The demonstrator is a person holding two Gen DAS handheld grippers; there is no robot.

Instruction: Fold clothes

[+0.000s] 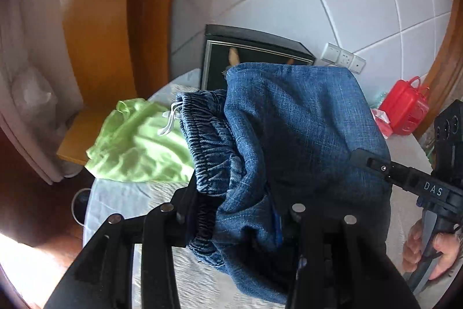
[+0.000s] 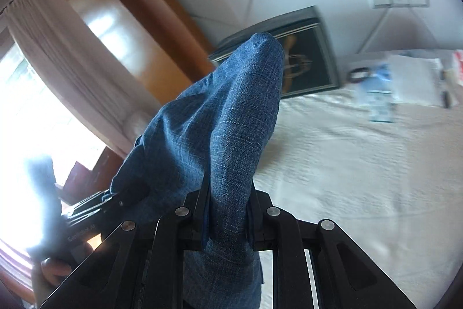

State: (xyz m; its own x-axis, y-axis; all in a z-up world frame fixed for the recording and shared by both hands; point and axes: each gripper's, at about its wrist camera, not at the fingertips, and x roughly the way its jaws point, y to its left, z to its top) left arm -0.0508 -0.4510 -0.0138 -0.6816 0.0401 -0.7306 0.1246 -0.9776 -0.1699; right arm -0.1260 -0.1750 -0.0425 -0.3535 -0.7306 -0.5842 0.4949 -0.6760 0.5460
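Mid-fold: left gripper [image 1: 237, 210] and right gripper [image 2: 228, 219], each clamped narrowly on the denim trousers [image 1: 289, 129], carry them above the bed [image 2: 347, 164]; next, lay them flat

1. Left gripper [image 1: 240, 210] pads buried in the denim trousers [image 1: 289, 129]; contact not visible.
2. Trousers cover the lower part of the framed picture [image 1: 254, 54] and run off the bottom edge.
3. Right gripper [image 2: 228, 210] fingertips hidden by the cloth.
4. Window [image 2: 26, 112] at left blown out.
5. Papers [image 2: 399, 83] at upper right smeared, unreadable.
6. Hand [image 1: 434, 251] at lower right cut by the lens rim.
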